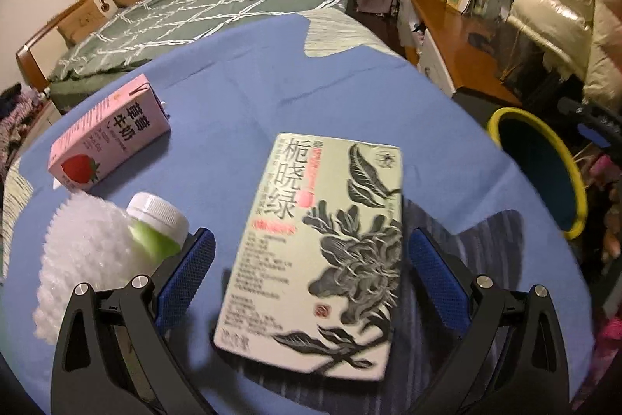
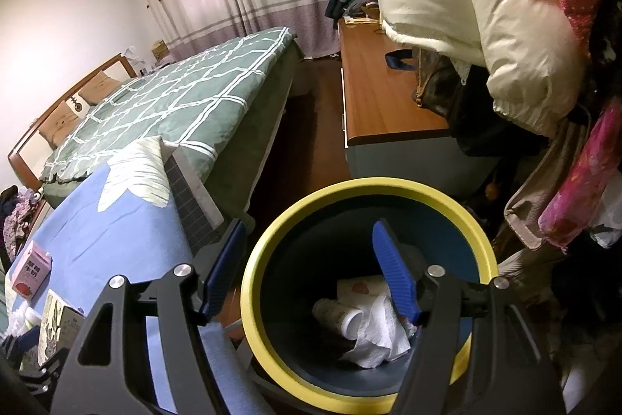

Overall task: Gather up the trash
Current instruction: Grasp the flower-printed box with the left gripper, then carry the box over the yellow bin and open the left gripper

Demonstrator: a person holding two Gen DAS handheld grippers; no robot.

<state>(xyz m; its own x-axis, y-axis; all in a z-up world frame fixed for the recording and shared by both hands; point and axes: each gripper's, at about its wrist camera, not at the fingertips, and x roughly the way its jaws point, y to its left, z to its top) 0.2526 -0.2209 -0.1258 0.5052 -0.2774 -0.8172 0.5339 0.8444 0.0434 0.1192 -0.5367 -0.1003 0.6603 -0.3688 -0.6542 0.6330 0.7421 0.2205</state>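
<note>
Left gripper [image 1: 311, 259] lined up on the green tea carton [image 1: 322, 244]

Jaws wide, carton lying lengthwise between them, apparently untouched on the blue cloth [image 1: 233, 72]; right gripper [image 2: 307, 267] hangs open above the bin [image 2: 252, 282].

Left wrist cam sits low and close over the blue-covered bench [image 1: 233, 72], tilted steeply down and looking along its own tongs [image 1: 311, 271] toward the bench's far edge, with the bed [image 1: 202, 10] beyond. The green tea carton [image 1: 318, 244] fills the middle of that view, really near. Right wrist cam hangs off the bench's right edge, angled down into the yellow-rimmed bin [image 2: 268, 251], which is right under its tongs [image 2: 311, 275]. Both face roughly the same way, toward the curtains. Shared stuff: the bed, the bin (at the right edge of the left view), the pink milk carton [image 1: 109, 139] and the bench's right side.
</note>
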